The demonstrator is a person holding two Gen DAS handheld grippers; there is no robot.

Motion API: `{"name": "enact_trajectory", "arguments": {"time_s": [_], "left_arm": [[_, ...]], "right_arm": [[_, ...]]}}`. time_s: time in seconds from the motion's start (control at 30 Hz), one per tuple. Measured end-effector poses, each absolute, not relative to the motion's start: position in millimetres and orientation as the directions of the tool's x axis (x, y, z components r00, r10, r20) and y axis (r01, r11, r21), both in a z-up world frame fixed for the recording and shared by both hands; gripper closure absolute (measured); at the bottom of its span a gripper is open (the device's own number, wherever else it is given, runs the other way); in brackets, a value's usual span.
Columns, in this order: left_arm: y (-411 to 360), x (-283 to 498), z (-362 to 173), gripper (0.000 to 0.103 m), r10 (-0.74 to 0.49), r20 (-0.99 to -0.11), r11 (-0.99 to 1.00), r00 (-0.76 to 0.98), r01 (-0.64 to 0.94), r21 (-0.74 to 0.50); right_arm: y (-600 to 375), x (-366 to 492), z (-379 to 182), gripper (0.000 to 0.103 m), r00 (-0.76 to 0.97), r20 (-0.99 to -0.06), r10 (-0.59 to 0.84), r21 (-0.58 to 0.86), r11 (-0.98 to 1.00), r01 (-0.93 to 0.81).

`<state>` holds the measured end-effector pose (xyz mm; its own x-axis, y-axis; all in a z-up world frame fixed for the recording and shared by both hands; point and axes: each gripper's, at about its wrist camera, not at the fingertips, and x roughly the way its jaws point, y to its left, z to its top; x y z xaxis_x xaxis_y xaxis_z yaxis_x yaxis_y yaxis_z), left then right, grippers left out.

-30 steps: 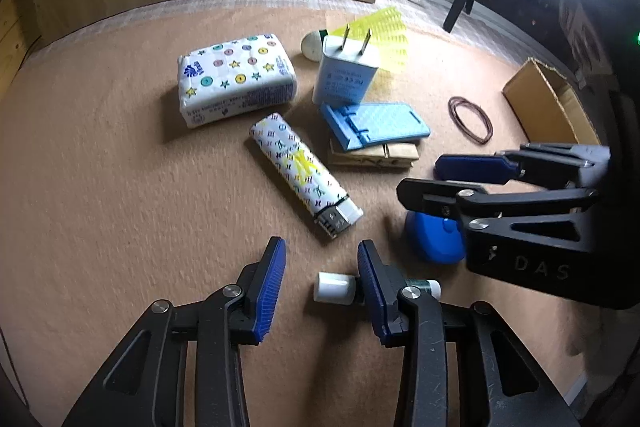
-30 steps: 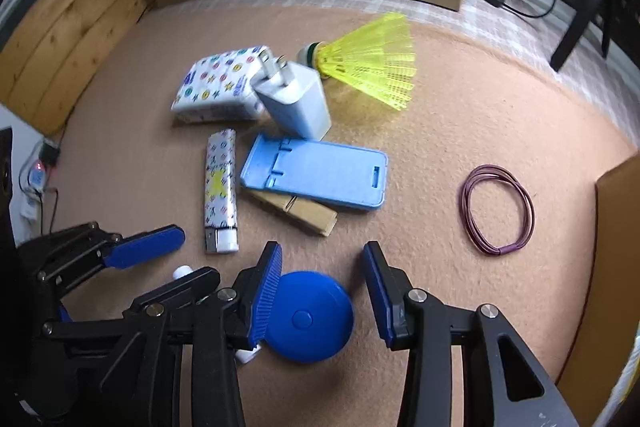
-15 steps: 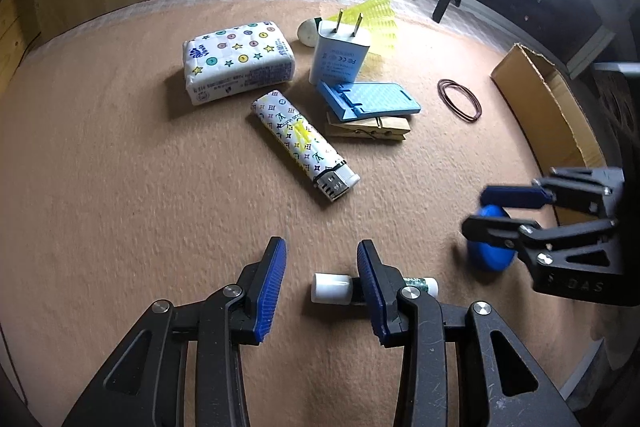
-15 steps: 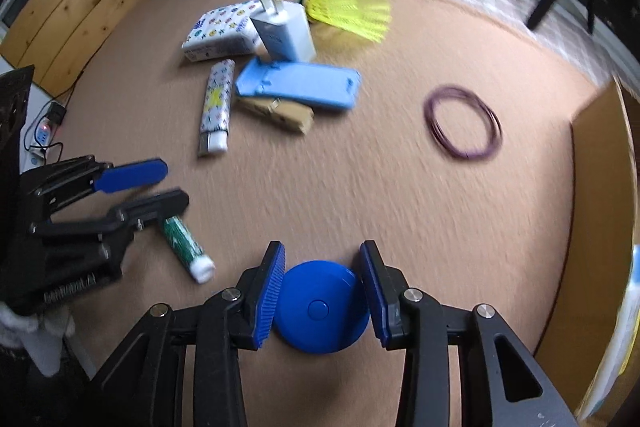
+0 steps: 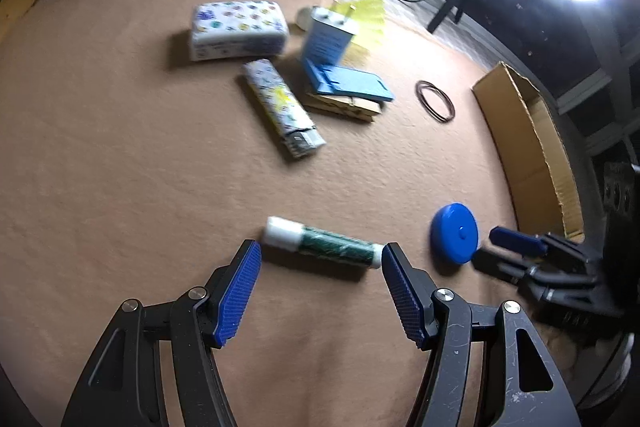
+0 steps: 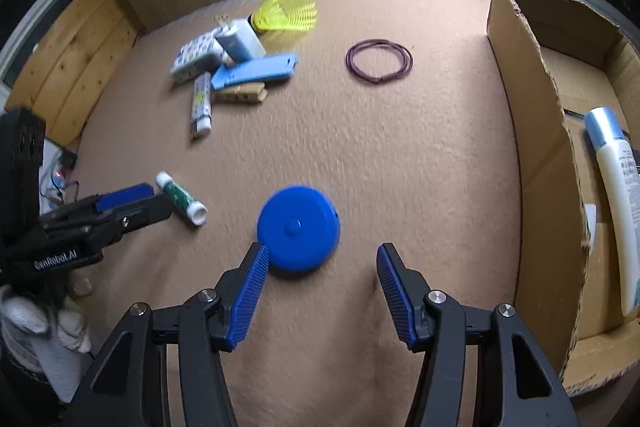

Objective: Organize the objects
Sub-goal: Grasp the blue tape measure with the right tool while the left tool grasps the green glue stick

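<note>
Tan felt covers the worktop (image 6: pixel 400 155), with wooden boards along its far and left edges.

At the left, the left gripper (image 5: pixel 320 291) has just been opening its fingers; they now stand apart, and the green glue stick (image 5: pixel 324 245) lies flat just ahead of the tips, touched by neither pad as far as the view shows. Its white cap points left.

Farther back sits the cluster not yet sorted: a patterned tissue pack (image 5: pixel 238 30), a patterned lighter (image 5: pixel 282 107), a white charger (image 5: pixel 326 41), a yellow shuttlecock (image 6: pixel 288 9), a blue phone stand (image 6: pixel 256 71) resting on a wooden clothespin (image 6: pixel 242 94).

Toward the middle, a purple rubber band (image 6: pixel 379 61) lies alone.

Next, the right gripper (image 6: pixel 320 287) has likewise just been opening. Its fingers are spread, and the blue round tape measure (image 6: pixel 298 229) sits on the felt just ahead, near the left pad; contact there I cannot tell.

At the far right stands a cardboard box (image 6: pixel 532 131) with a white bottle (image 6: pixel 616 187) already lying inside.

Both items appear set down short of the box. The glue stick is round and could roll if a fingertip brushes it on withdrawal. The tape measure lies close to the left pad, so a sideways pull might drag it. The cardboard wall is tall and torn, so a low carry could catch on it.
</note>
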<state>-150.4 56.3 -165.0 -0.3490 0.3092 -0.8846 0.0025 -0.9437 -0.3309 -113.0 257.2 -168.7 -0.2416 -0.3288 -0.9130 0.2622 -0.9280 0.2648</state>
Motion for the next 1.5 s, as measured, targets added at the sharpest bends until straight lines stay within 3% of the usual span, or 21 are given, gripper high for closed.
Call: {"name": "enact_trajectory", "arguments": {"time_s": [0.37, 0.73, 0.97, 1.13, 1.2, 1.3, 1.43, 1.5], "left_arm": [[92.5, -169.2, -168.9, 0.041, 0.207, -0.913, -0.978, -0.351, -0.041, -0.206], [83.6, -187.6, -169.1, 0.042, 0.179, -0.92, -0.979, -0.35, 0.026, -0.2], [76.7, -183.2, -169.3, 0.07, 0.13, -0.919, -0.99, -0.371, 0.004, -0.142], [68.9, -175.8, -169.3, 0.074, 0.137, -0.919, -0.989, -0.369, 0.004, -0.148], [69.0, -171.5, -169.4, 0.066, 0.155, -0.919, -0.987, -0.364, -0.01, -0.163], [73.7, -166.4, -169.6, 0.064, 0.14, -0.918, -0.99, -0.372, -0.035, -0.137], [74.1, -164.3, -169.9, 0.078, 0.113, -0.915, -0.994, -0.386, -0.031, -0.109], [70.5, -164.3, -169.8, 0.085, 0.109, -0.914, -0.994, -0.39, -0.023, -0.109]], "right_arm": [[255.4, -111.3, -173.7, 0.05, -0.257, -0.922, -0.291, 0.221, -0.938, 0.268], [240.1, -112.9, -174.9, 0.046, -0.277, -0.924, -0.265, 0.179, -0.937, 0.301], [235.5, -112.1, -172.9, 0.046, -0.293, -0.924, -0.246, 0.151, -0.938, 0.313], [228.1, -110.8, -174.4, 0.045, -0.299, -0.928, -0.222, 0.117, -0.936, 0.333], [222.3, -109.2, -176.7, 0.045, -0.306, -0.931, -0.198, 0.083, -0.933, 0.351], [214.7, -105.9, -178.5, 0.045, -0.331, -0.93, -0.159, 0.026, -0.928, 0.373], [210.7, -105.1, -179.5, 0.046, -0.353, -0.925, -0.138, -0.009, -0.923, 0.385], [210.4, -104.7, -179.3, 0.052, -0.357, -0.923, -0.142, -0.008, -0.922, 0.388]]}}
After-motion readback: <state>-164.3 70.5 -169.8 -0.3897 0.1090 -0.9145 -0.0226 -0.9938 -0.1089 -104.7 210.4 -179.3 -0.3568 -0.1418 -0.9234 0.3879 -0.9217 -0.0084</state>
